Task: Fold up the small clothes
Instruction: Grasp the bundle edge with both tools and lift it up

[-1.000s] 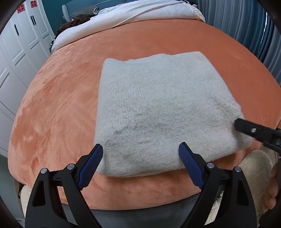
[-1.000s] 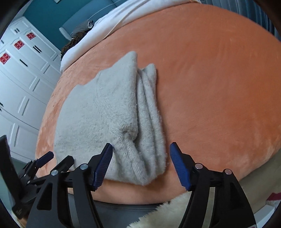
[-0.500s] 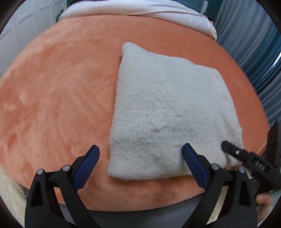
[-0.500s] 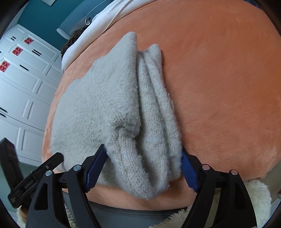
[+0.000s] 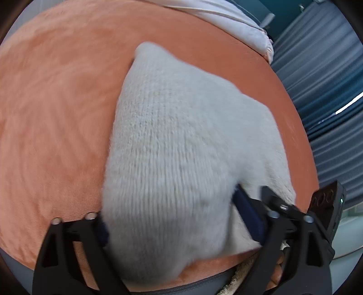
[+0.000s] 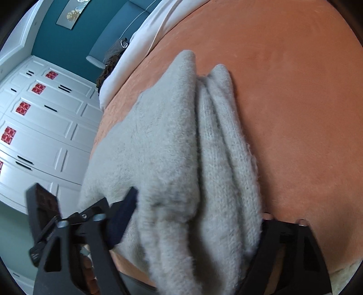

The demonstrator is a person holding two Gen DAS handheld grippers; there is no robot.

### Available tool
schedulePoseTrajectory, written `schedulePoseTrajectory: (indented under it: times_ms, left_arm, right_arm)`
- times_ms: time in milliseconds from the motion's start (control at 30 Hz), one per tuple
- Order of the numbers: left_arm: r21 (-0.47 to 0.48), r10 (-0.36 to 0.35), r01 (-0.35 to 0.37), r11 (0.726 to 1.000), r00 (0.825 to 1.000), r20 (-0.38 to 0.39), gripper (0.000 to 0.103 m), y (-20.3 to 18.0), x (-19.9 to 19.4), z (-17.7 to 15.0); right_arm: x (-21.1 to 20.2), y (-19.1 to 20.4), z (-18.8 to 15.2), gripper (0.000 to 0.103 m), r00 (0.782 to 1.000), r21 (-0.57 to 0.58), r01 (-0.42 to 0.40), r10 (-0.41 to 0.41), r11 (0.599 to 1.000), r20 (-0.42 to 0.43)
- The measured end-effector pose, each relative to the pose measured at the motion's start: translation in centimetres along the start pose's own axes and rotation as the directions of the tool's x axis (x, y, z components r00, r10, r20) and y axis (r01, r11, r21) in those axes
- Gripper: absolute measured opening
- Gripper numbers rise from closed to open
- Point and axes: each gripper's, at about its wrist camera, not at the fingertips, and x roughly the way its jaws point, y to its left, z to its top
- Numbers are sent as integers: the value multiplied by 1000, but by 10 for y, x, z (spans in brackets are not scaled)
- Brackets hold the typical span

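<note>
A folded pale grey knit garment (image 5: 186, 140) lies on the orange plush bed cover (image 5: 56, 109). My left gripper (image 5: 177, 220) straddles the garment's near edge, its blue-padded fingers (image 5: 247, 213) wide apart with the thick fold bulging between them. In the right wrist view the same garment (image 6: 181, 147) shows its stacked folds. My right gripper (image 6: 192, 220) straddles its near right corner, jaws wide around the layers. Whether either one pinches the cloth is unclear.
White bedding (image 5: 226, 15) lies at the far end of the bed. White wardrobe doors (image 6: 40, 127) stand to the left, blue curtains (image 5: 329, 74) to the right. The bed's front edge with a cream fluffy rug (image 6: 349, 272) lies just below the grippers.
Both grippers have pushed forward onto the garment's near edge. The fold now fills the space between each pair of fingers, and the cloth bulges up at the near edge.
</note>
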Motion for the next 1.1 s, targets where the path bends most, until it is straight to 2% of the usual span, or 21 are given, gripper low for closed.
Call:
schedulePoseTrajectory:
  times_ms: [33,67,133,267,400,467,567,667,767,933,1033,1067,1100]
  left_arm:
    - [34,9,-9,999,1000,1,62,-8,-5,2]
    - [76,17,-18,997,1000,9,53,-19,-14,3]
    - [138,2,-7,990,999,35,44,-36,-33,7]
    - [265,-47,25,964,996,75,39,-79,-74,14]
    - [348,-167,119,930,980,111,37,-119,-123,17]
    - [379,-231,170,909,966,119,37,-136,-144,18]
    - [445,-320,221,868,934,159,37,-163,-182,19]
    - [506,-394,238,829,891,227,37,-180,-227,25]
    - [558,-448,217,801,835,320,37,-179,-284,32]
    - [620,-496,116,776,721,484,39,-162,-373,52]
    - [624,-485,35,781,663,570,41,-144,-404,62]
    - [622,-478,9,783,648,593,42,-136,-409,66]
    - [617,-471,-9,787,637,610,43,-129,-409,70]
  right_arm:
    - [0,3,1,46,1000,9,3,-3,1000,-5]
    - [-4,4,2,43,1000,27,-13,13,1000,2]
    - [-21,15,3,37,999,36,-25,23,999,40]
    - [-77,44,2,36,991,-15,-11,12,1000,132]
    - [-149,69,-6,36,971,-55,15,-1,998,239]
    - [-191,86,-12,36,950,-89,38,-8,995,312]
    - [-242,112,-17,36,909,-154,67,4,986,416]
    - [-285,147,-21,36,858,-232,90,43,969,512]
    - [-314,190,-21,36,805,-339,84,137,937,577]
    - [-339,269,-17,36,719,-533,76,324,843,614]
    - [-334,310,-9,37,687,-616,60,415,785,596]
    - [-327,319,-4,37,682,-630,45,437,775,586]
    - [-316,325,3,38,687,-638,14,456,770,565]
